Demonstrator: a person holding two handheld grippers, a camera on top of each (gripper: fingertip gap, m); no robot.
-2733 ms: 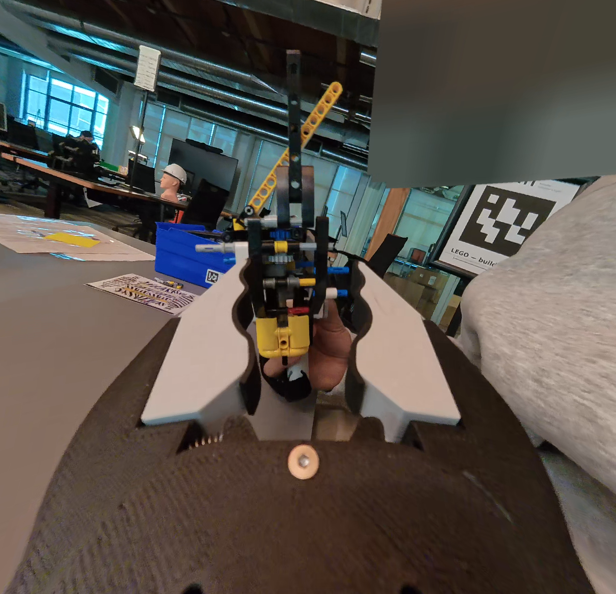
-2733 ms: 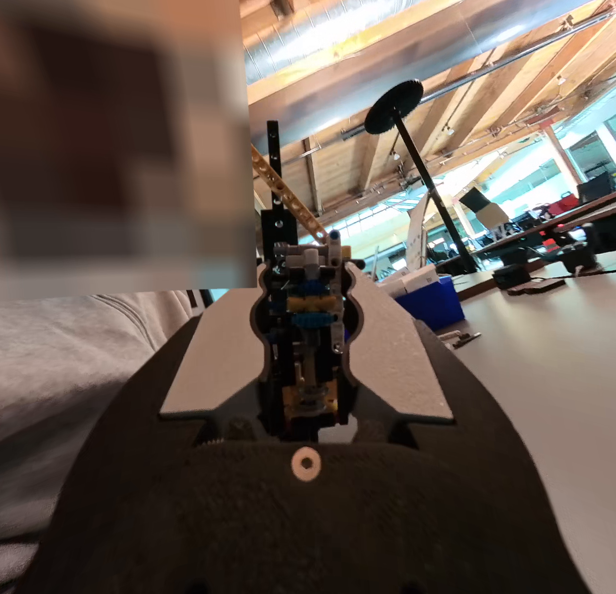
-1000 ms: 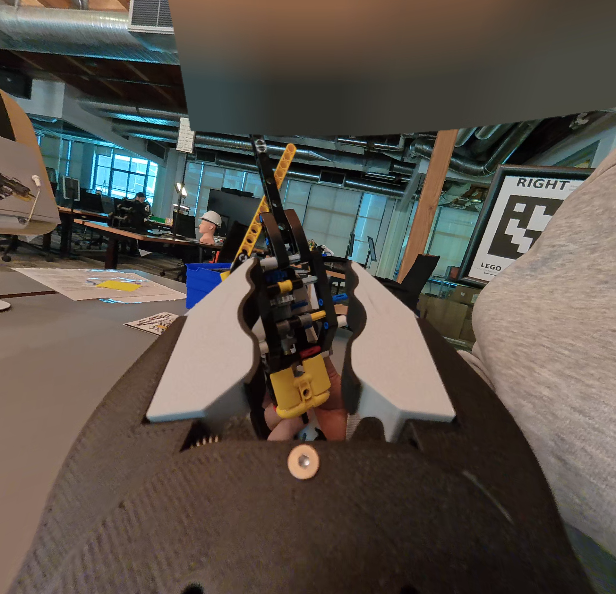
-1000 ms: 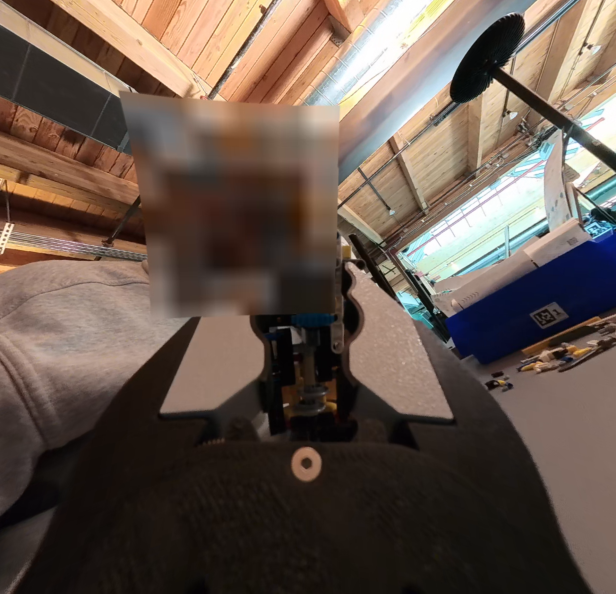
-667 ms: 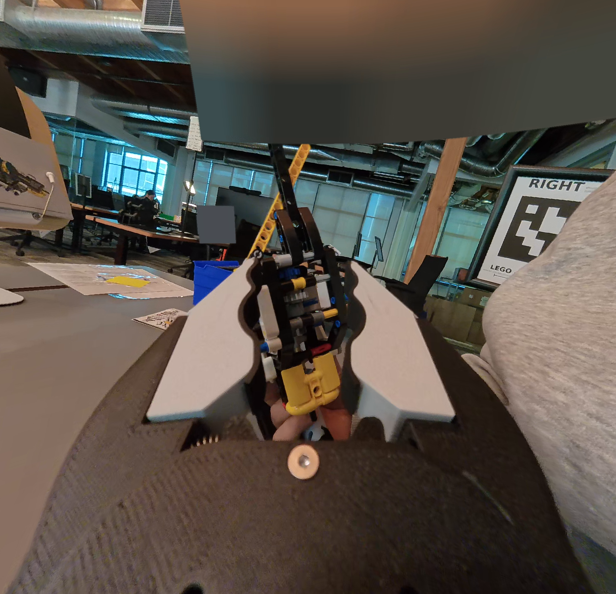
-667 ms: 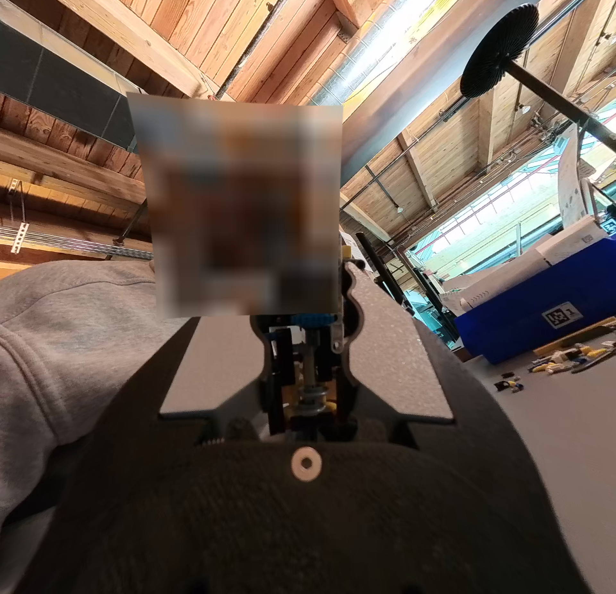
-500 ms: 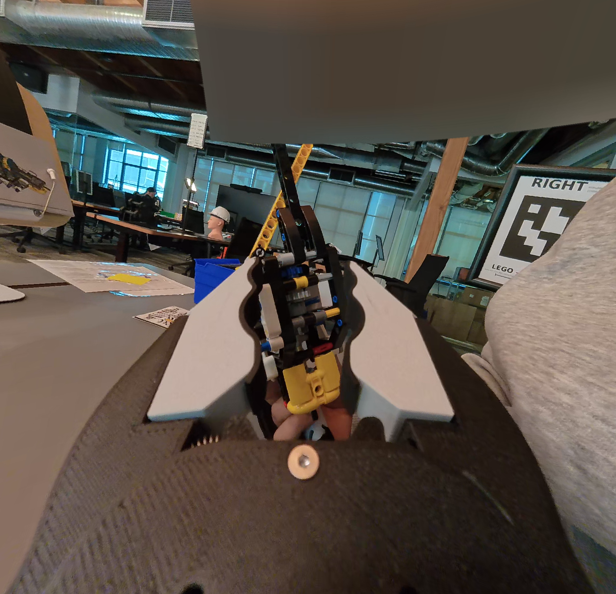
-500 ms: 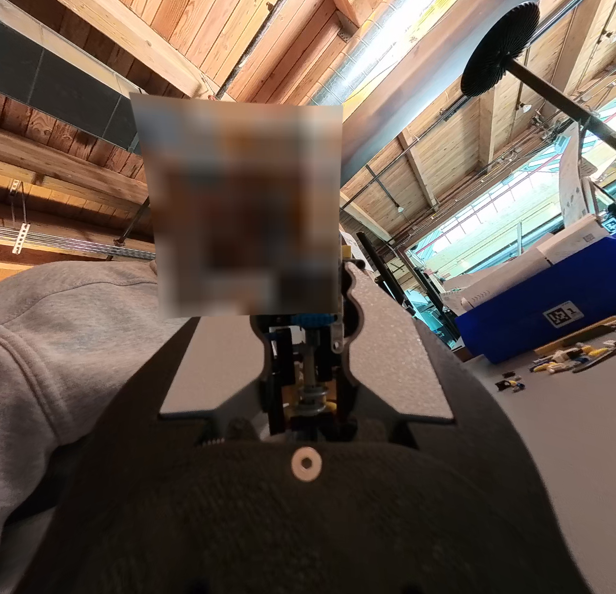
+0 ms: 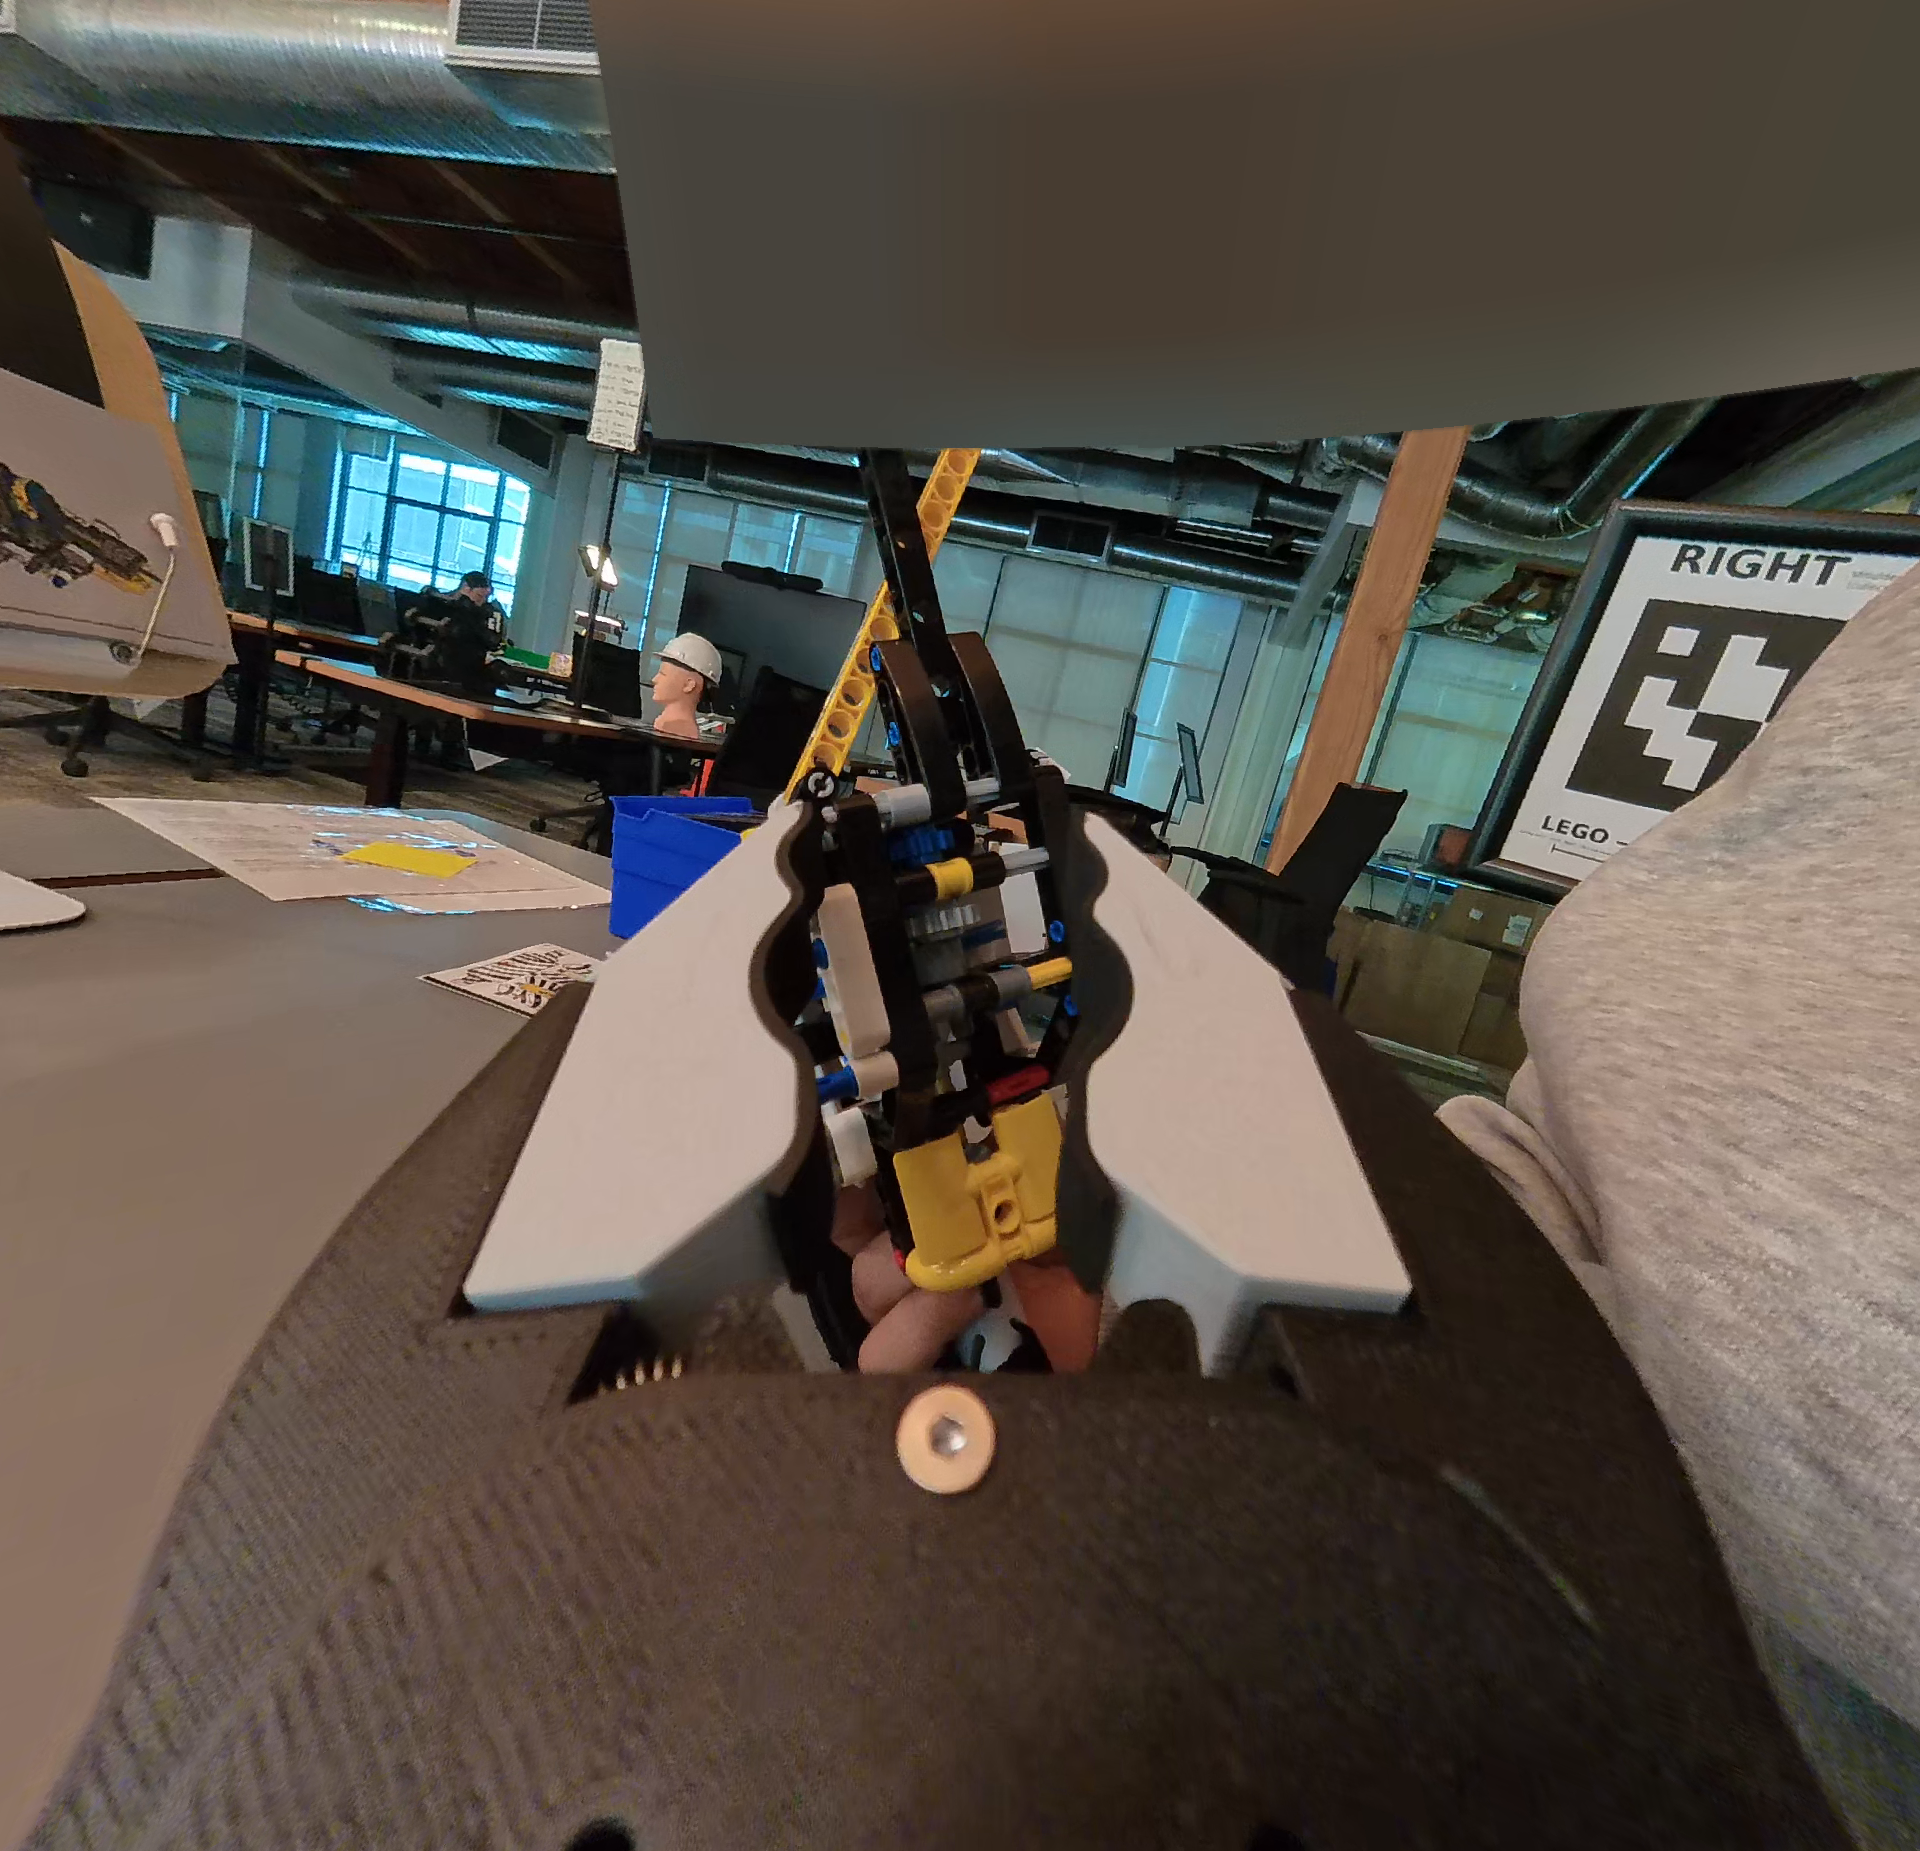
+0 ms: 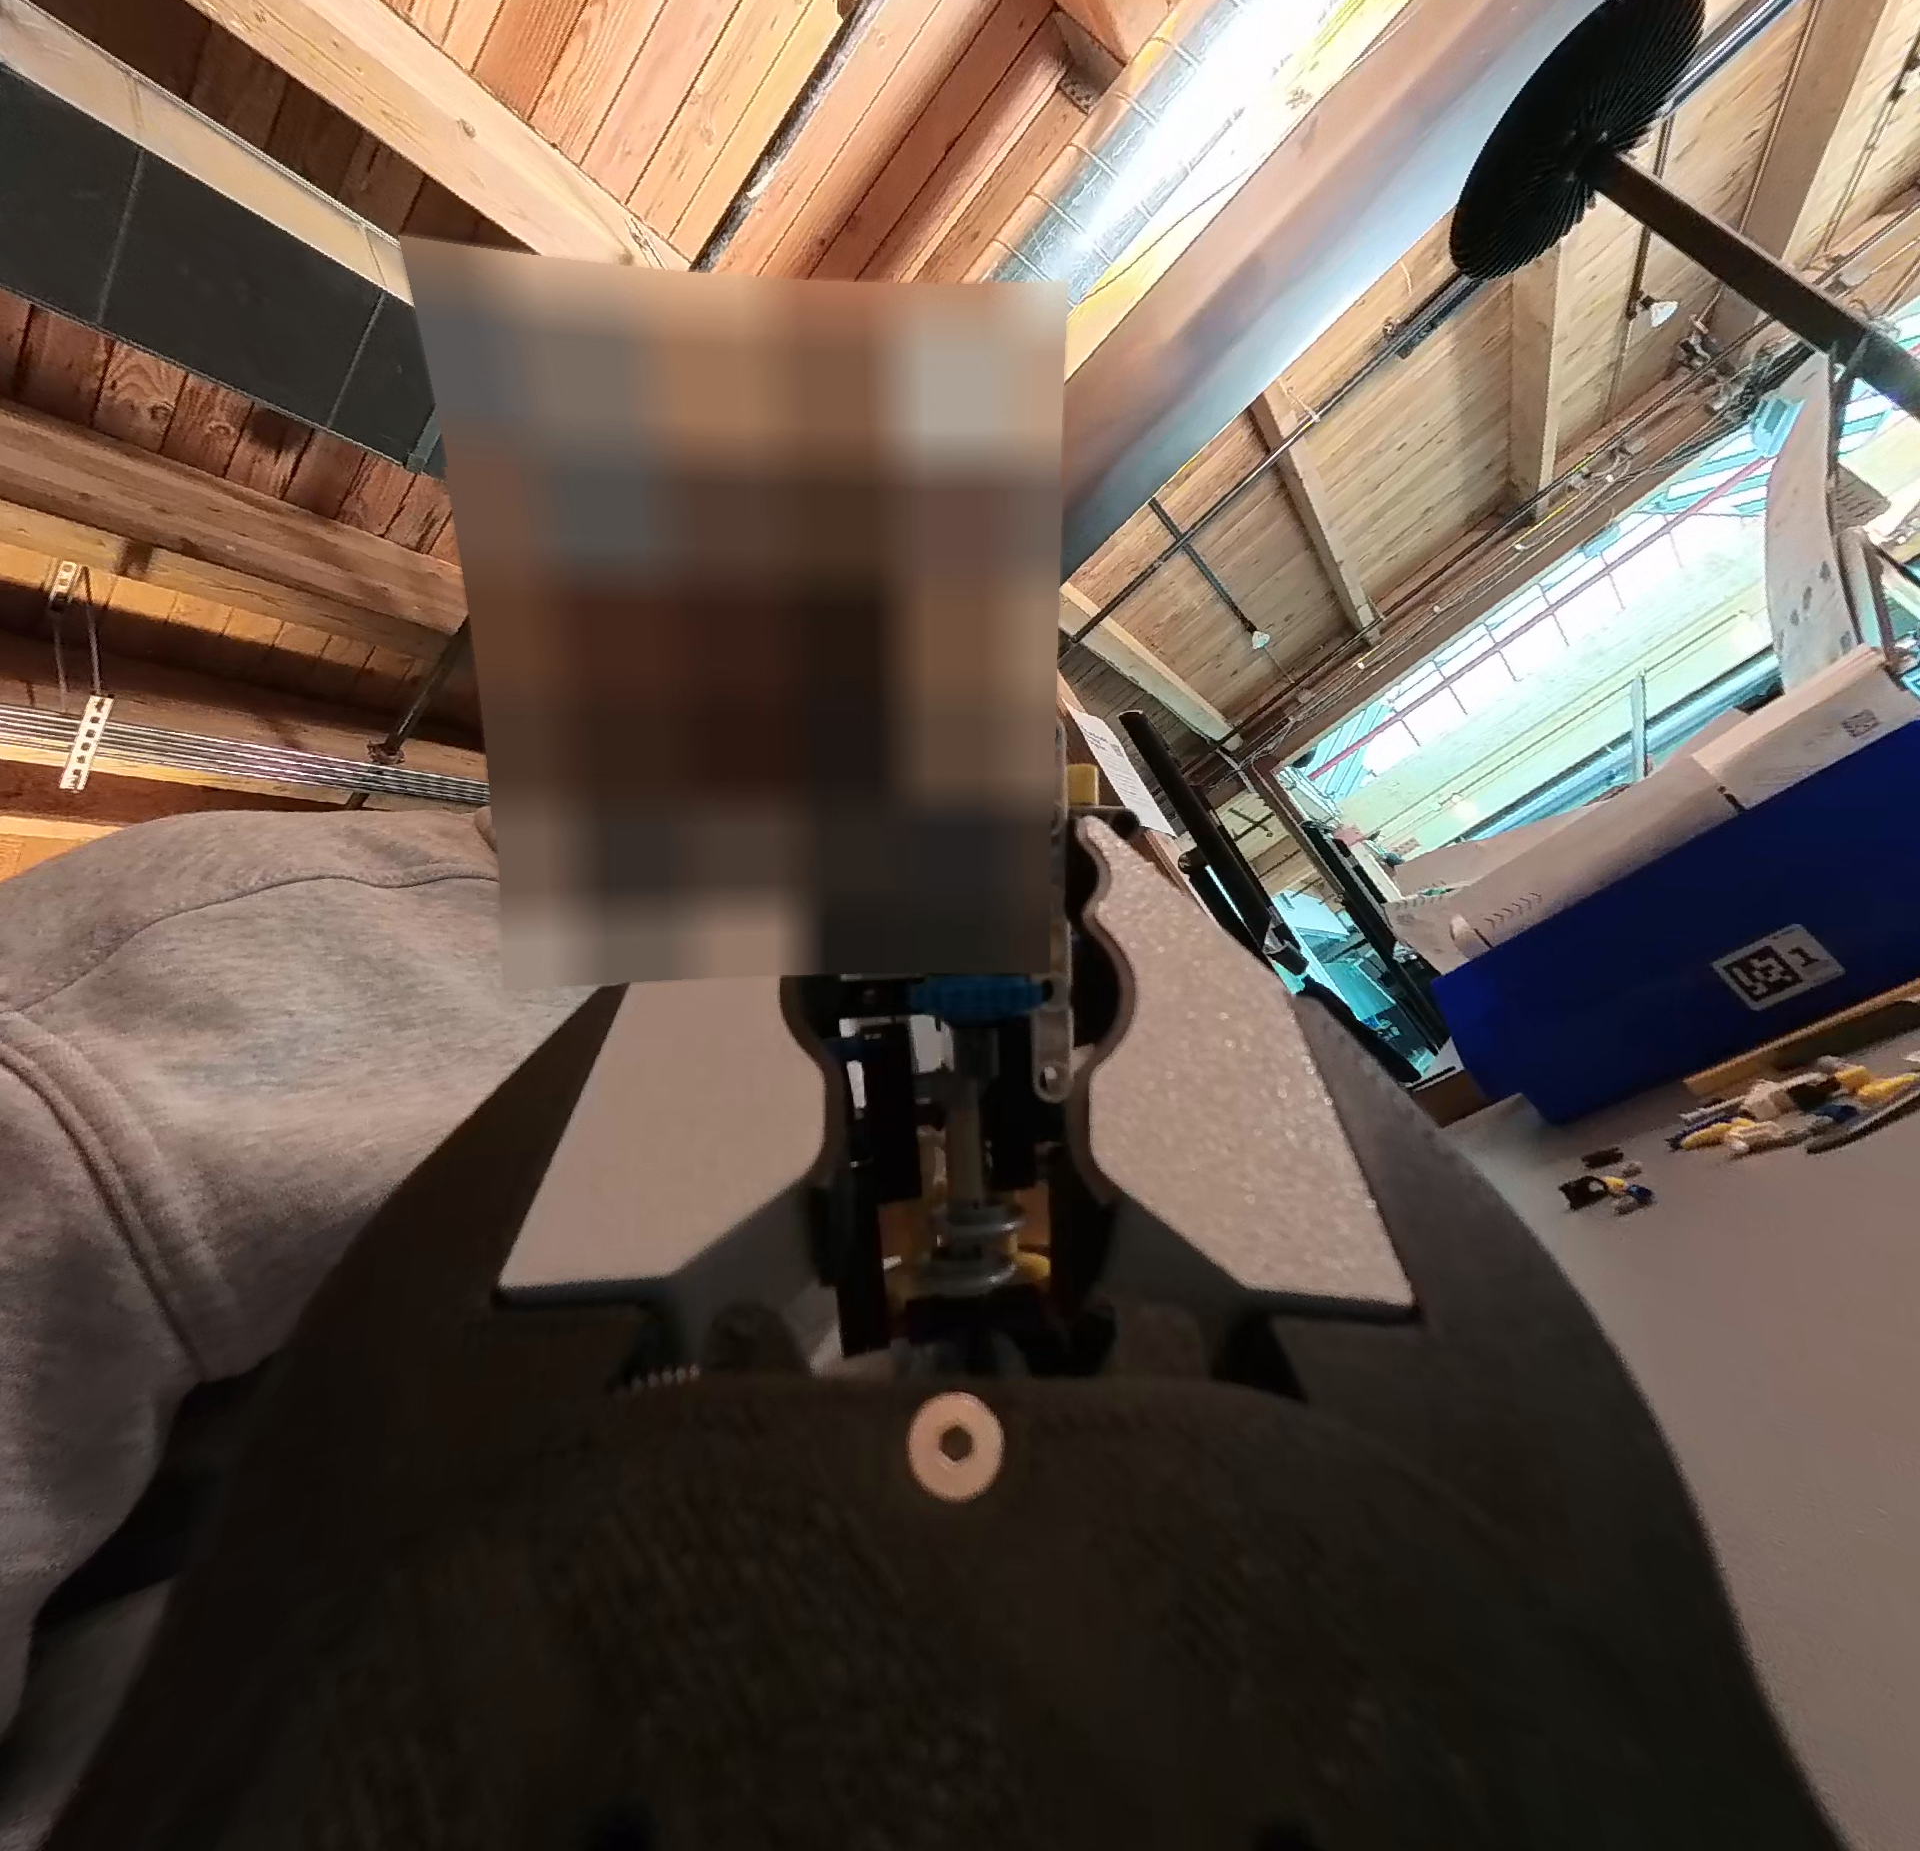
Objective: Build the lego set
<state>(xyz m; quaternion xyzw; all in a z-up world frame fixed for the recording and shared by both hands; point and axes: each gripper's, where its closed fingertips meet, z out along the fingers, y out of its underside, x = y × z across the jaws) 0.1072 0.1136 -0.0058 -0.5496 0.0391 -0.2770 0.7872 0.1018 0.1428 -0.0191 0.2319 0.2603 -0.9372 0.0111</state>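
A person in a grey fleece sleeve (image 9: 1745,1022) holds a black, yellow and blue Lego Technic assembly (image 9: 956,980) up off the grey table (image 9: 187,1053) between two sets of handheld tongs.

In the left wrist view, the left tongs (image 9: 940,970), with pale grey fingers (image 9: 665,1063) on a black textured body, pinch the assembly from both sides. Its yellow block (image 9: 982,1209) sits at the near end, just above bare fingertips (image 9: 904,1302) that show through the gap below. A long yellow perforated beam (image 9: 894,617) and a black beam (image 9: 899,544) rise from the far end, tilted, toward the ceiling.

In the right wrist view, the right tongs (image 10: 951,1084) also pinch the same assembly (image 10: 966,1157), with a blue gear (image 10: 977,993) and a grey axle (image 10: 968,1126) showing between the fingers; its upper part is hidden behind a mosaic patch.

Beside the tongs on the table lie scattered small Lego pieces (image 10: 1745,1126), close to a blue plastic bin (image 10: 1683,1012) bearing a square marker tag. The same bin (image 9: 665,856) appears in the left wrist view behind a printed sheet (image 9: 520,975) lying flat on the table. A framed black-and-white marker sign (image 9: 1704,700) stands in the background at the right.
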